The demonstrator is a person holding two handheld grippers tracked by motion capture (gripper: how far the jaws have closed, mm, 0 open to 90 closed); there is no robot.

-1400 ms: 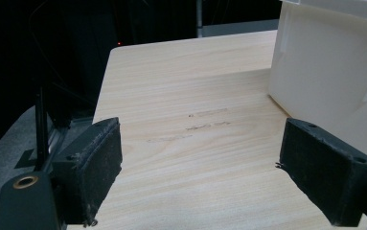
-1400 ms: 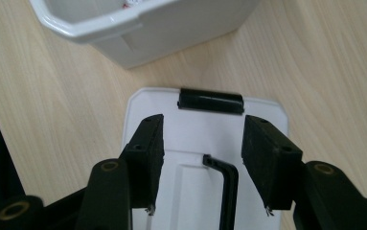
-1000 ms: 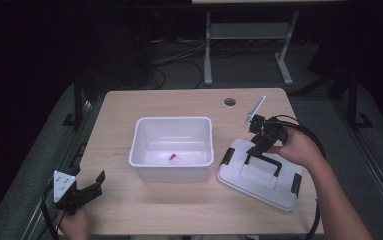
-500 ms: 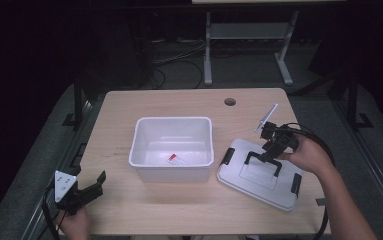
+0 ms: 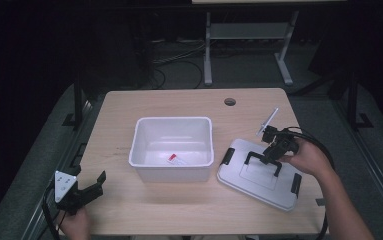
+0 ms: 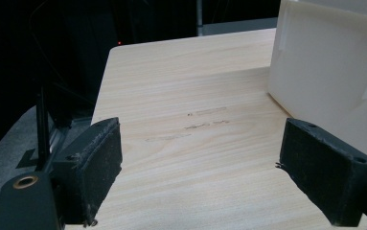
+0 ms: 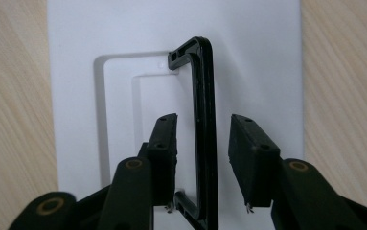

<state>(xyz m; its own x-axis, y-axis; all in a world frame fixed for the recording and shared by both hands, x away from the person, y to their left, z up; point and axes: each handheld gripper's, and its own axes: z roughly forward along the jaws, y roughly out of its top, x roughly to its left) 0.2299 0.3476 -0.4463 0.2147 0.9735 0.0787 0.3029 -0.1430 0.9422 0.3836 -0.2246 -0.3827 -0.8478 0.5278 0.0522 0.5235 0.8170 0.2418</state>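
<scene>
A white lid (image 5: 259, 175) with black side clips lies flat on the table, right of an open white bin (image 5: 173, 148). A black handle (image 5: 263, 159) stands up from the lid's top. My right gripper (image 5: 271, 150) hangs over it; in the right gripper view the handle bar (image 7: 204, 129) runs between the two open jaws without touching either pad, above the lid (image 7: 258, 57). My left gripper (image 5: 90, 189) rests open at the table's front left corner, its jaws wide apart over bare wood, with the bin's wall (image 6: 329, 72) to its right.
A small red-and-white item (image 5: 175, 159) lies on the bin's floor. A round cable hole (image 5: 230, 101) sits near the table's far edge. Beyond the table are a dark floor, cables and a metal stand (image 5: 249, 35).
My right gripper has come down and a little to the right onto the lid, so its jaws now straddle the raised handle. The left gripper has stayed put.
</scene>
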